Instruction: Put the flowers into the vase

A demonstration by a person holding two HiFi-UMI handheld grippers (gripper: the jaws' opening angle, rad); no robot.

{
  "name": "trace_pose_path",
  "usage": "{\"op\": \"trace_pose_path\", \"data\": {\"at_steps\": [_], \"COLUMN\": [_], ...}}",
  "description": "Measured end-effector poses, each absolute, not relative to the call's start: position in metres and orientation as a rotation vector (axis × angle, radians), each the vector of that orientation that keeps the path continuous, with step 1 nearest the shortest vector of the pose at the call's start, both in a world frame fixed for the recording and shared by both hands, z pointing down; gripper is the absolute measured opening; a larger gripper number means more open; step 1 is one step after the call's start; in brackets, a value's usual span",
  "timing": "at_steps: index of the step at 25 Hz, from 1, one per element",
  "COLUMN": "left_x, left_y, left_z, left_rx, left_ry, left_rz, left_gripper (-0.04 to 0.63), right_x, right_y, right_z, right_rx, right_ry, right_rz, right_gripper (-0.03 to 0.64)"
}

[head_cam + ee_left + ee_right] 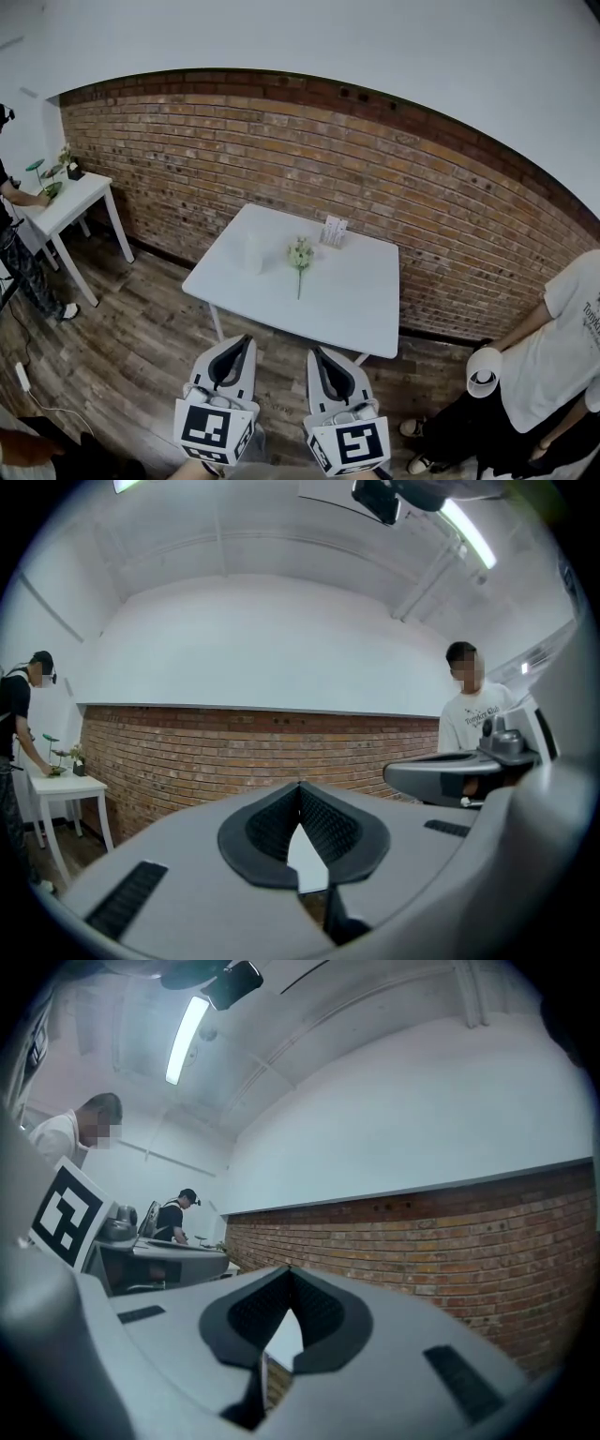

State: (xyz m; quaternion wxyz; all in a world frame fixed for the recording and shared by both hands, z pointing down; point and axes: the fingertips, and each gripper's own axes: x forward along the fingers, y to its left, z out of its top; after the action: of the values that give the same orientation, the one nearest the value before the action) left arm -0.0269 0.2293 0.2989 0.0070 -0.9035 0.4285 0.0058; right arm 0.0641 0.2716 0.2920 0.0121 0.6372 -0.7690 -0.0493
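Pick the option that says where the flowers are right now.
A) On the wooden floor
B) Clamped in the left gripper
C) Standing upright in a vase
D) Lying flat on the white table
D: in the head view the flowers lie flat near the middle of the white table, stem pointing toward the near edge, with nothing holding them.

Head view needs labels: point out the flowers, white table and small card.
flowers (300, 253), head view, the pale blossoms.
white table (361, 309), head view, bare top.
small card (334, 231), head view, its face.
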Motion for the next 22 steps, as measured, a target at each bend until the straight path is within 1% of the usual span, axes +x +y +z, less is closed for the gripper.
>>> {"op": "trace_pose_path", "data": {"at_steps": [22], "left_x": [0.011], "left_y": [0.000], "left_z": [0.325], "left_rx": [-2.969], "left_ry": [1.172], "left_rz": [-0.092], "left_gripper": [0.008], "right_x": [0.092], "right_y": [0.044], "right_z": [0.331], "right_rx": [2.047], "right_ry": [-2.272], "right_rz": [0.053], "right_gripper": [0.008]}}
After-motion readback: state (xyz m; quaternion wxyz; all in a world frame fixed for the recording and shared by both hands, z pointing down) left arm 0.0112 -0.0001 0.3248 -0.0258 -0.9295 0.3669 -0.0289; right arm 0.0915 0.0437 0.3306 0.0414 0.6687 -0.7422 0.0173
